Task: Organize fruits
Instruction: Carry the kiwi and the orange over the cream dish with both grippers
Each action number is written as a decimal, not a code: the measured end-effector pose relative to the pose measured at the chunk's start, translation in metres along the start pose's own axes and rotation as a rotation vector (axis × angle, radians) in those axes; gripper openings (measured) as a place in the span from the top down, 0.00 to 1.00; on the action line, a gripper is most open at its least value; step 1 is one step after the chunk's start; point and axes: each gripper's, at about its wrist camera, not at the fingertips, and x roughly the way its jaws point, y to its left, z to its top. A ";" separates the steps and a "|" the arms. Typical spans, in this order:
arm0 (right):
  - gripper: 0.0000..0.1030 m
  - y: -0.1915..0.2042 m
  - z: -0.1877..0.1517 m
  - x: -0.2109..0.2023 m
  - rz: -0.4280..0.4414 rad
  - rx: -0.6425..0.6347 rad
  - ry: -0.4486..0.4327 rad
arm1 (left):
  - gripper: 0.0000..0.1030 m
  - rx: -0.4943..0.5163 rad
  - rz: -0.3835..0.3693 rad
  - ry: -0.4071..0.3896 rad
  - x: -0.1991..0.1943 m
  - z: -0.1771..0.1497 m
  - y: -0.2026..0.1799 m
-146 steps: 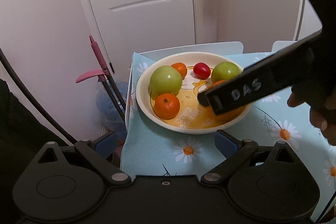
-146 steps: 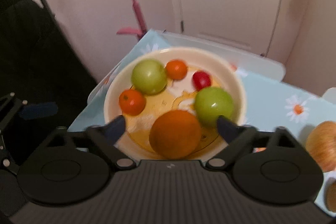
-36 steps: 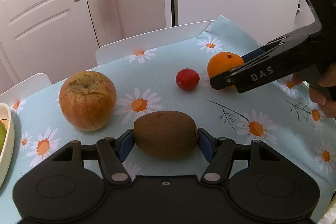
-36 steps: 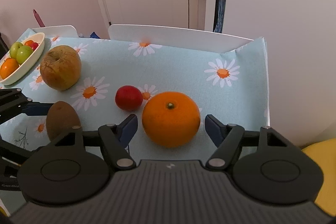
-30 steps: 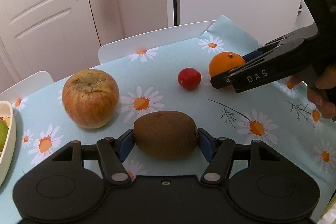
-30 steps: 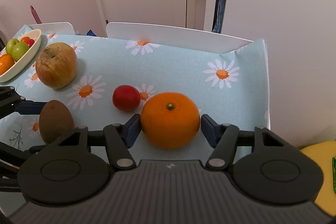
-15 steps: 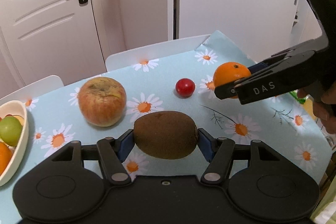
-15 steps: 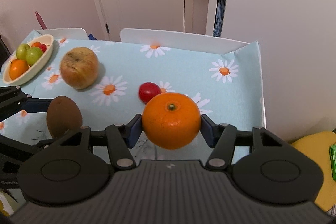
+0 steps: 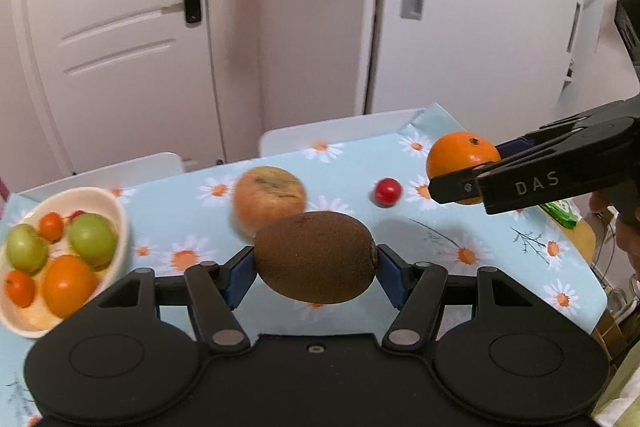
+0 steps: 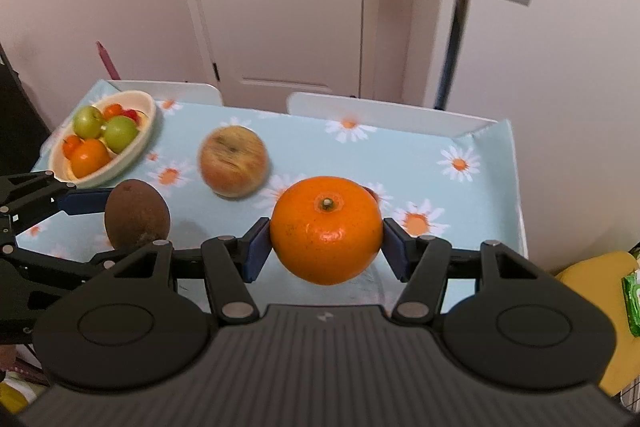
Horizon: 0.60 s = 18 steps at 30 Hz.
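Brown and fuzzy, one kiwi (image 9: 316, 257) is clamped between the blue pads of the left gripper (image 9: 316, 267), lifted clear of the daisy tablecloth (image 9: 500, 259). One orange (image 10: 326, 229) is likewise gripped by the right gripper (image 10: 326, 251), above open cloth near the table's right edge. Beyond, one apple (image 10: 233, 160) and one small red fruit (image 9: 388, 191) are left lying well apart. At the far left edge, six fruits are held in one cream bowl (image 10: 136, 143).
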 end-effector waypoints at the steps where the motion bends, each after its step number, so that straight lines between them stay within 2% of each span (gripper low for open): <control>1: 0.28 0.007 0.003 -0.002 0.006 0.000 -0.003 | 0.34 0.002 0.008 -0.005 -0.006 0.000 0.006; 9: 0.28 0.067 0.025 0.004 0.061 -0.033 -0.004 | 0.34 -0.034 0.079 -0.031 -0.037 -0.005 0.063; 18: 0.28 0.140 0.049 0.030 0.125 -0.084 0.003 | 0.34 -0.080 0.161 -0.037 -0.051 -0.011 0.132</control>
